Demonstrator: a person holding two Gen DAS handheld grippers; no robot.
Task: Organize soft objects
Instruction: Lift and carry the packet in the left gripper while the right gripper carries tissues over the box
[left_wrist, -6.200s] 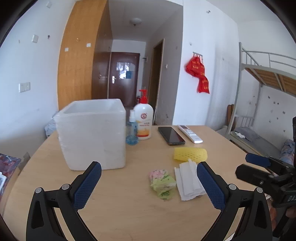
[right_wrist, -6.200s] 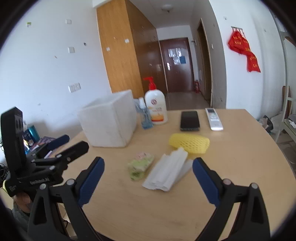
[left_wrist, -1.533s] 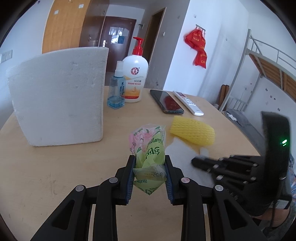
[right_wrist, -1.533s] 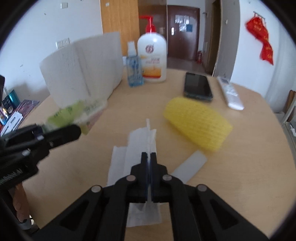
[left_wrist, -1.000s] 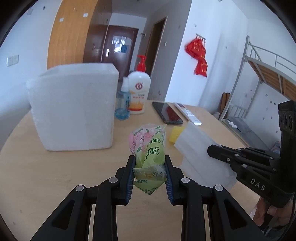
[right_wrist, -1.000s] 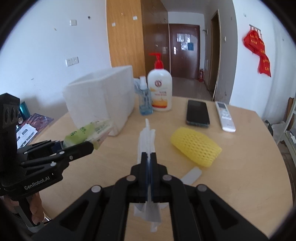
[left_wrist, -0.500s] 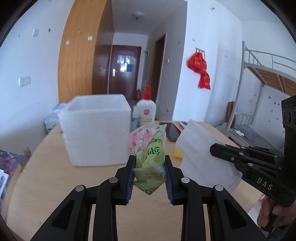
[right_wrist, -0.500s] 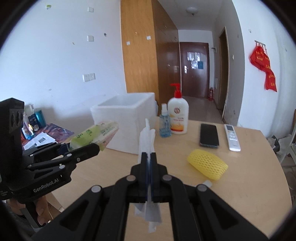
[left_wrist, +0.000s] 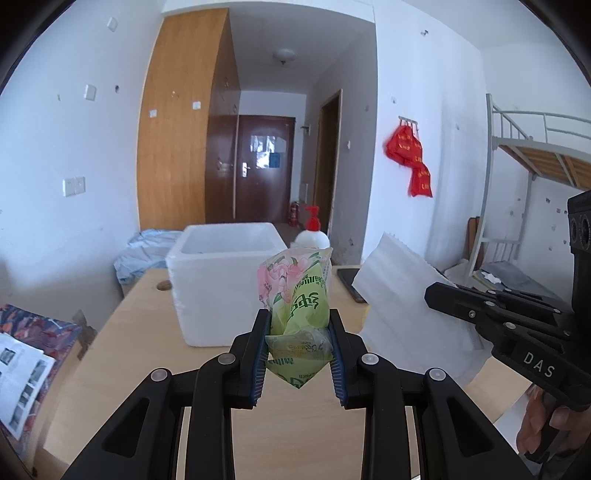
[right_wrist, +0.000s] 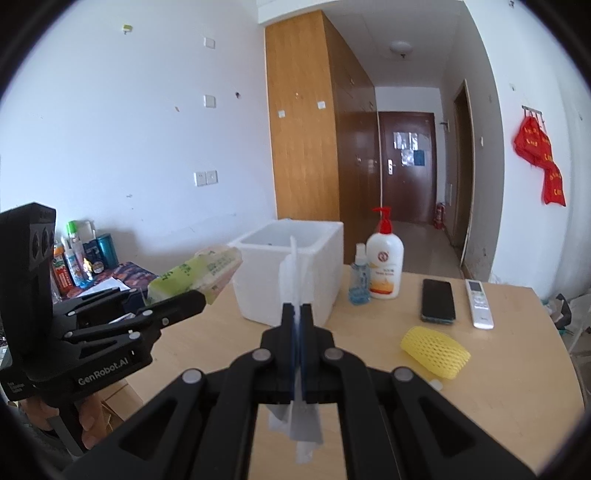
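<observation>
Bright, sharp, fisheye-warped, dark corners

The left gripper (left_wrist: 298, 350) squeezes a green pack (left_wrist: 300, 306). The right gripper (left_wrist: 430, 291) holds white paper (left_wrist: 402, 295). A white box (left_wrist: 218, 291) sits behind.

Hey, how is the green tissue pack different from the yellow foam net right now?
The green tissue pack is held in the air, clamped in the left gripper; the yellow foam net lies on the table. The pack is smooth printed plastic, green with pink flowers; the net is plain yellow mesh. The pack stands upright; the net lies on its side. Both look soft.
</observation>
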